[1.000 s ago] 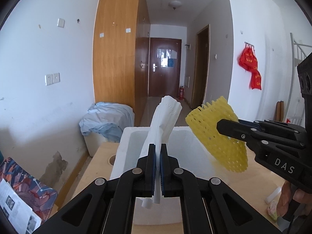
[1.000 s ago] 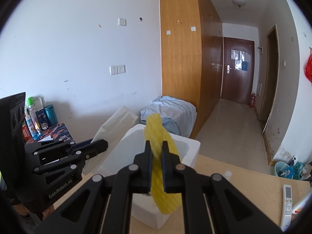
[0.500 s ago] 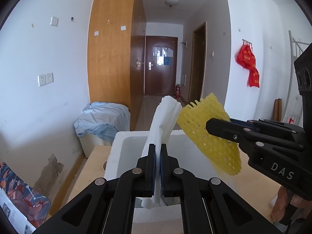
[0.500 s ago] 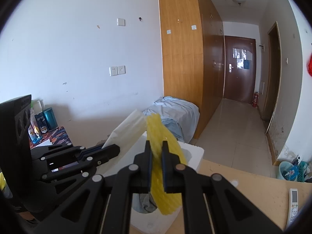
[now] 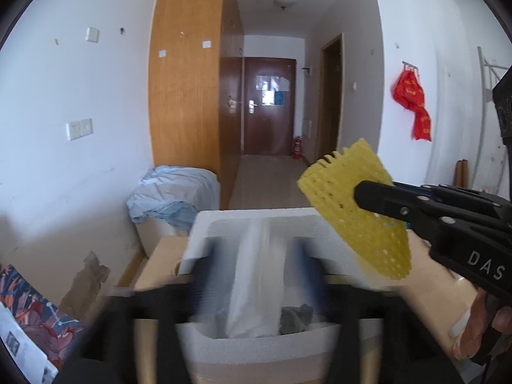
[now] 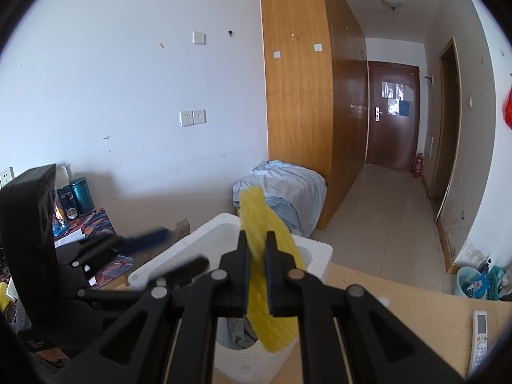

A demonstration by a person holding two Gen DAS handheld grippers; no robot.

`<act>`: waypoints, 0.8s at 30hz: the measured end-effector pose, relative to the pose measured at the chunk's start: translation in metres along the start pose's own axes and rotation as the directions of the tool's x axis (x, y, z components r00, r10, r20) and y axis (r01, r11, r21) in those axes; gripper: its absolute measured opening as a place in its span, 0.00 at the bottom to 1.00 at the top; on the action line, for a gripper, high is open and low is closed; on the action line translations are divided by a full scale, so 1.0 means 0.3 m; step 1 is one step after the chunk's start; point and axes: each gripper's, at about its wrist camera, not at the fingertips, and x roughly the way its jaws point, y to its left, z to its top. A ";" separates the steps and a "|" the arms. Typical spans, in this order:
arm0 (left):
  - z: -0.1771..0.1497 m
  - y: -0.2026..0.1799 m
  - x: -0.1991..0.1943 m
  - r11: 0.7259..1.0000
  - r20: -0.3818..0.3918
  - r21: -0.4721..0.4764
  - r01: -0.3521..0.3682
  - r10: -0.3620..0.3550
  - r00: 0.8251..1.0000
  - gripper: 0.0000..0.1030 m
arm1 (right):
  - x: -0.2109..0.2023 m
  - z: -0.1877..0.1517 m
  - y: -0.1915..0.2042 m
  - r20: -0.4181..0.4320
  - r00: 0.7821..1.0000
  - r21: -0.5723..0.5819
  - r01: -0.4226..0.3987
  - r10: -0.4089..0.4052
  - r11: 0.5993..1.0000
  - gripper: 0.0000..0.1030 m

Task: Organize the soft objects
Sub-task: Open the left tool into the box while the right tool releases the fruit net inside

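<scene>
**A:** Sheet (image 5: 256, 275) first. Whereabouts?

**B:** Upright over the box (image 5: 256, 216), lower end down inside, just beside a dark cloth (image 5: 296, 315). Too blurred to tell whether touching the bottom.

**A:** Held?

**B:** Not pinched, by the look of it. Left gripper (image 5: 254, 256) just been opening: jaws wide now, sheet standing between them but clear of the pads.

**A:** And the net (image 6: 256, 217)?

**B:** Clamped in the right gripper (image 6: 256, 243), jaws nearly together across its middle. Hanging above the right side of the box, not yet inside.

**A:** Handling?

**B:** Featherlight, most likely, both of them. Thin foam, limp yet springy. Apt to flop sideways or bounce back up rather than settle neatly. Hardly breakable, though the mesh could perhaps tear if snagged on the rim.

**A:** Best place to grip?

**B:** For the net, across the middle as now, flattened between the pads. Gentle squeeze enough, no need to crush. For the sheet, if taken up again, near the upper end, so as to press the rest down into the box.

**A:** Round about?

**B:** Box on a pale table (image 6: 416, 313). Remote (image 6: 480, 329) well apart, at the right edge.
</scene>
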 end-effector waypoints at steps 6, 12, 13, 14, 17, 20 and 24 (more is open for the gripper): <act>-0.010 0.045 -0.051 0.998 0.059 -0.018 -0.056 0.057 0.997 0.87 | 0.015 -0.006 0.001 -0.003 1.000 0.005 -0.009 0.009 1.000 0.11; -0.063 0.188 -0.088 0.986 0.095 -0.157 -0.051 0.066 0.993 0.93 | 0.049 -0.018 0.006 -0.012 0.999 0.012 -0.042 0.042 0.999 0.10; -0.066 0.200 -0.086 0.984 0.094 -0.171 -0.043 0.060 0.994 0.93 | 0.052 -0.022 0.007 -0.014 0.999 0.013 -0.043 0.043 0.999 0.11; -0.069 0.211 -0.083 0.983 0.091 -0.181 -0.027 0.044 0.995 0.93 | 0.060 -0.024 0.007 -0.019 0.999 0.014 -0.044 0.044 0.999 0.10; -0.076 0.216 -0.083 0.982 0.096 -0.189 -0.009 0.028 0.995 0.93 | 0.068 -0.028 0.013 -0.024 0.999 0.010 -0.046 0.047 0.999 0.10; -0.088 0.211 -0.093 0.981 0.112 -0.192 0.010 0.012 0.994 0.93 | 0.073 -0.033 0.016 -0.028 0.998 0.007 -0.048 0.048 0.999 0.11; -0.084 0.191 -0.118 0.984 0.152 -0.175 0.039 -0.012 0.988 0.93 | 0.080 -0.038 0.019 -0.032 0.998 0.011 -0.049 0.050 0.999 0.11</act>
